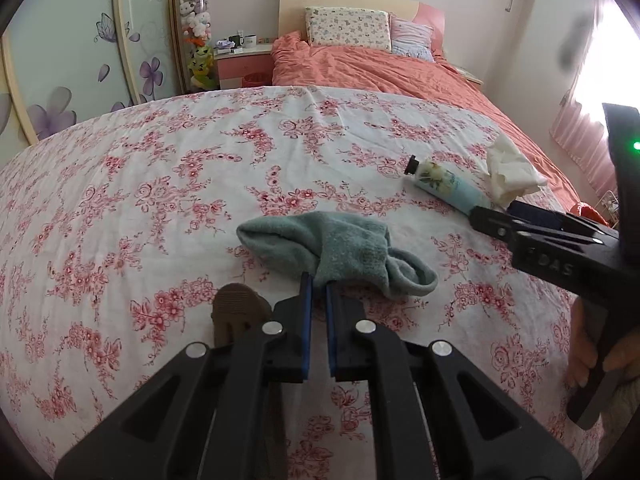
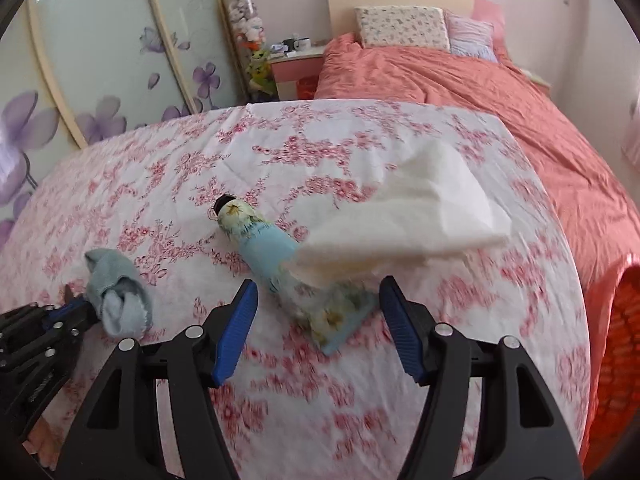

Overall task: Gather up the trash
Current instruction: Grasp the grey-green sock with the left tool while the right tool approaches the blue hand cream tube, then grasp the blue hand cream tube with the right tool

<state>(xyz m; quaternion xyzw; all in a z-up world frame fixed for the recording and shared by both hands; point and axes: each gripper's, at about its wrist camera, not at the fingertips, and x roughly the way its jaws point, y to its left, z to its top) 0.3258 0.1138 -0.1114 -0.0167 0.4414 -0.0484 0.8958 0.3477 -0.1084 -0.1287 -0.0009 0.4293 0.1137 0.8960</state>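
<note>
A grey-green sock lies on the floral sheet. My left gripper is shut on the sock's edge; it also shows at the left of the right wrist view with the sock. A blue floral cream tube lies with a crumpled white tissue over its flat end. My right gripper is open, its blue pads either side of the tube's flat end. In the left wrist view the tube, tissue and right gripper are at the right.
A brown ridged object lies left of my left gripper. An orange-red basket sits off the bed's right edge. A salmon duvet and pillows lie beyond the sheet. A nightstand with mugs stands far left.
</note>
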